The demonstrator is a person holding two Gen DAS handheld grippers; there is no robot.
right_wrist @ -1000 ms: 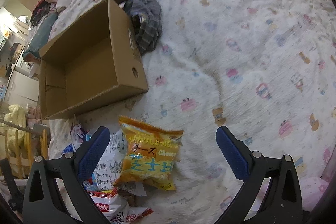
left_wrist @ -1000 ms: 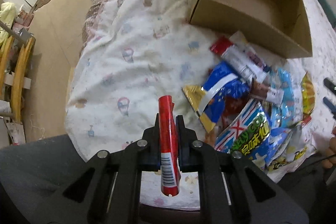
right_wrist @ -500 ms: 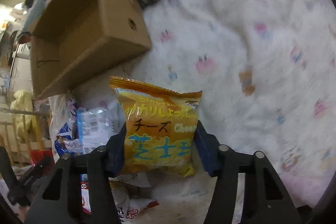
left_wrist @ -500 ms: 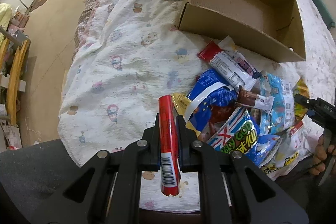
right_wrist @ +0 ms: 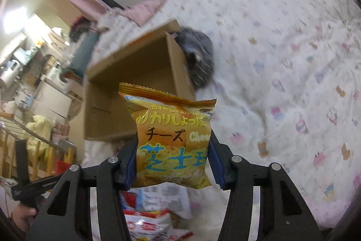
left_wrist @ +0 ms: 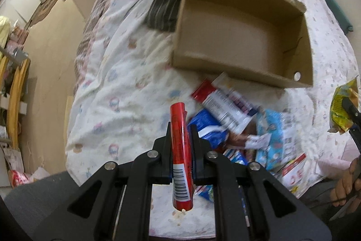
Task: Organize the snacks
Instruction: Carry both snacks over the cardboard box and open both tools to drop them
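A red snack stick [left_wrist: 181, 150] is clamped upright in the left tongs [left_wrist: 180, 139], and an orange cheese chip bag [right_wrist: 172, 141] is gripped by its sides in the right tongs [right_wrist: 172, 150], both held above the bed [left_wrist: 117, 87] just short of the snack pile [left_wrist: 239, 128]. Each is best carried fully over the near wall of the empty cardboard box [left_wrist: 243, 37] beyond, lowered inside, and only then released, one after the other so that the tongs are kept from colliding.

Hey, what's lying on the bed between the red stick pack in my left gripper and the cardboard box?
In the left wrist view, a red-and-white snack packet lies between the red stick pack and the cardboard box, beside bare bedsheet.
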